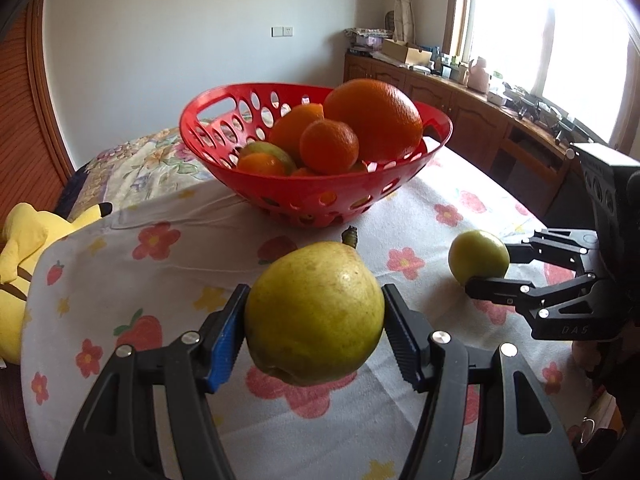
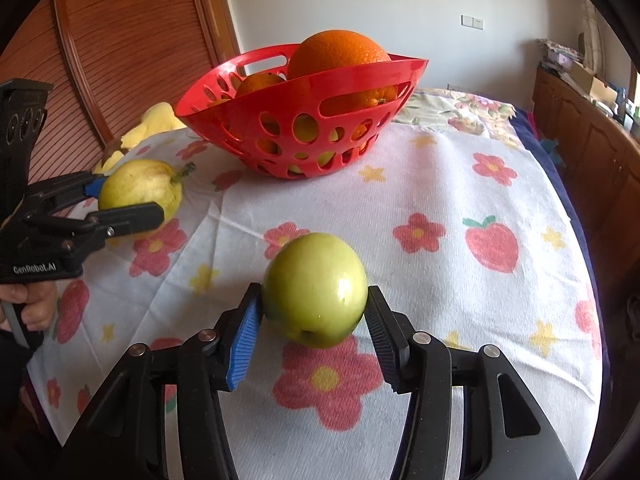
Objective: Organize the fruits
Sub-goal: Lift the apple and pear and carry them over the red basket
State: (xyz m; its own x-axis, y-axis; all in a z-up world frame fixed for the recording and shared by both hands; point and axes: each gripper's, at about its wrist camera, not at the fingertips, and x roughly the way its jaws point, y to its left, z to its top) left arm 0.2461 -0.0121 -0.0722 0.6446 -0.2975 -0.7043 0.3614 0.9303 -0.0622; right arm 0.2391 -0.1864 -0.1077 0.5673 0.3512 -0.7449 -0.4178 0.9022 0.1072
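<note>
While the pear (image 1: 314,314) hangs pinched in the left gripper (image 1: 314,332), clear of the cloth (image 1: 420,216), its long axis tips away from the camera, stem (image 1: 349,236) up and toward the basket (image 1: 256,196), blossom end low and near. The apple (image 2: 315,290) sits likewise clamped between the right gripper's (image 2: 314,334) pads, dimple down and forward; it is nearly round, so axis matters little.

The basket is already heaped (a big orange (image 1: 374,120) crowns it above the rim), so, by my reckoning, a fruit dropped on top could roll out over the low side or knock an orange loose. The two grippers, converging on one bowl, could also collide. The pear's waxy skin may slip if the squeeze eases early.
</note>
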